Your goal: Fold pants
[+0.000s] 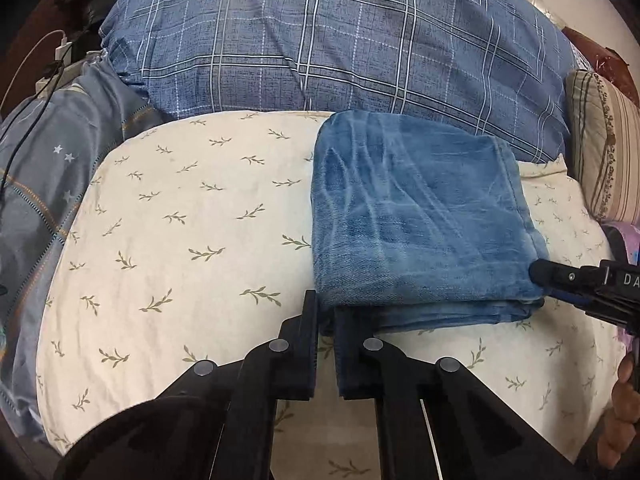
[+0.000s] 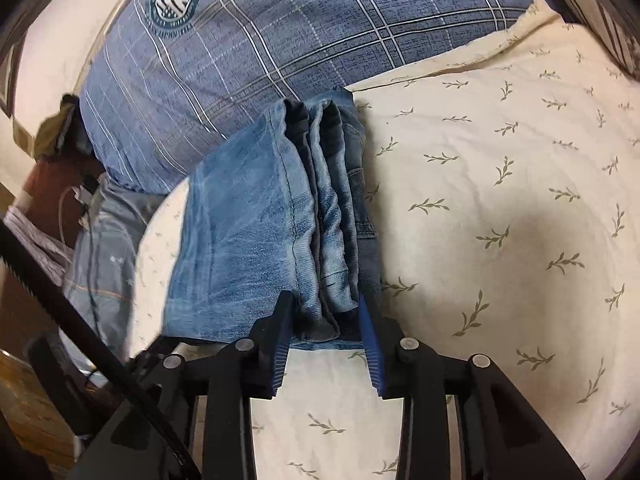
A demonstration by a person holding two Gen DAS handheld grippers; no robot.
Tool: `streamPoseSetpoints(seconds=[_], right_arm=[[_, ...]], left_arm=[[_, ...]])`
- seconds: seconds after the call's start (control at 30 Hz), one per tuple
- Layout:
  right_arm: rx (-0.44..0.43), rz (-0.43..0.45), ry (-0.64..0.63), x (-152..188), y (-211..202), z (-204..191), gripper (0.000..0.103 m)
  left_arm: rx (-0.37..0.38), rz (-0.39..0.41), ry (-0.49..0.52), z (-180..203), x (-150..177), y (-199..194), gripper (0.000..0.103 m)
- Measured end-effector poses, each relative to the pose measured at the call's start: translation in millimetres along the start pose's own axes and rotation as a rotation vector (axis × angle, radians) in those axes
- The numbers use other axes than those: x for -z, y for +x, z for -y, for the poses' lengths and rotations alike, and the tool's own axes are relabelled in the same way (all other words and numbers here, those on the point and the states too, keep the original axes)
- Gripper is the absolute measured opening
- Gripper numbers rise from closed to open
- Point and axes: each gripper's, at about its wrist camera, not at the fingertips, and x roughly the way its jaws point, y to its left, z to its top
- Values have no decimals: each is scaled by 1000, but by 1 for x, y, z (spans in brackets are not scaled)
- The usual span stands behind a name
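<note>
Lying on a cream bedsheet [image 1: 168, 240] printed with small olive sprigs, the blue jeans [image 1: 416, 216] are folded into a compact, roughly rectangular stack of several layers. The stack sits on the right half of the sheet in the left wrist view, its far edge touching a blue plaid pillow [image 1: 340, 52] bearing a round crest.

The left gripper [image 1: 326, 320] sits at the near left corner of the stack. Its two fingers stand close together with a narrow gap, and a low layer of denim runs into that gap; whether they actually pinch it cannot be told.

The right gripper [image 2: 326, 332] is at the stack's opposite side, its fingers spread either side of the bunched hem edges, with the blue pads [image 2: 370, 344] just beside the cloth, apparently clamping the layered fold.

A striped cushion [image 1: 608, 148] lies at the right edge of the bed. A white charger and cables [image 1: 60, 56] sit at the far left.
</note>
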Motion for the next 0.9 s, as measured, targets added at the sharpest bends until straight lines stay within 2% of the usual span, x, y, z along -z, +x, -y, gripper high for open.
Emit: streamPoseSetpoints(seconds=[0.07,0.1,0.13,0.17,0.23,0.27,0.3,0.33,0.37,0.43,0.47,0.57,0.67,0.73,0.8,0.87,0.9], right_arm=[[3,-2,-13,1,0,-1,35],[3,-4,-24,1,-1,-2,39],[-7,0,-21,0,-4,-2,39],[-24,8,-20,0,-9,-3,44],[-62,32,-43,-5,-24,-9,62],[-72,50,-51,-8,-32,-11,73],[-82,72,-61,-14,-41,-14,76],[-88,77,-71,-18,-45,-15,76],[-97,72,-88,-26,-48,-17,76],[-103,55,-114,-48,-47,-21,76],[-99,50,-110,-59,-44,-22,76],[-125,10,-52,-92,-21,-14,76],[-147,-40,-2,-118,9,-5,74],[-168,-32,-13,-122,22,-2,70],[-201,22,-21,-117,27,4,59],[-185,-2,-39,-117,38,5,49],[-197,-16,-66,-118,42,2,49]], left_arm=[[-15,-24,17,3,2,1,8],[-2,-46,17,5,3,-2,8],[30,-62,13,4,3,-7,13],[58,-65,20,5,1,-15,17],[121,-73,41,5,-4,-32,36],[181,-66,36,3,-5,-43,40],[244,-49,19,0,-7,-55,48],[288,-41,6,-3,-12,-65,52],[316,-34,-2,-6,-18,-71,53],[299,-32,-16,-10,-39,-70,53],[275,-39,-48,-15,-59,-60,53],[273,-67,-135,-24,-107,-19,56],[317,-151,-199,-31,-145,43,56],[358,-180,-251,-39,-150,75,55],[393,-171,-307,-52,-143,95,55],[401,-217,-377,-59,-141,115,54],[438,-236,-394,-61,-145,123,54]])
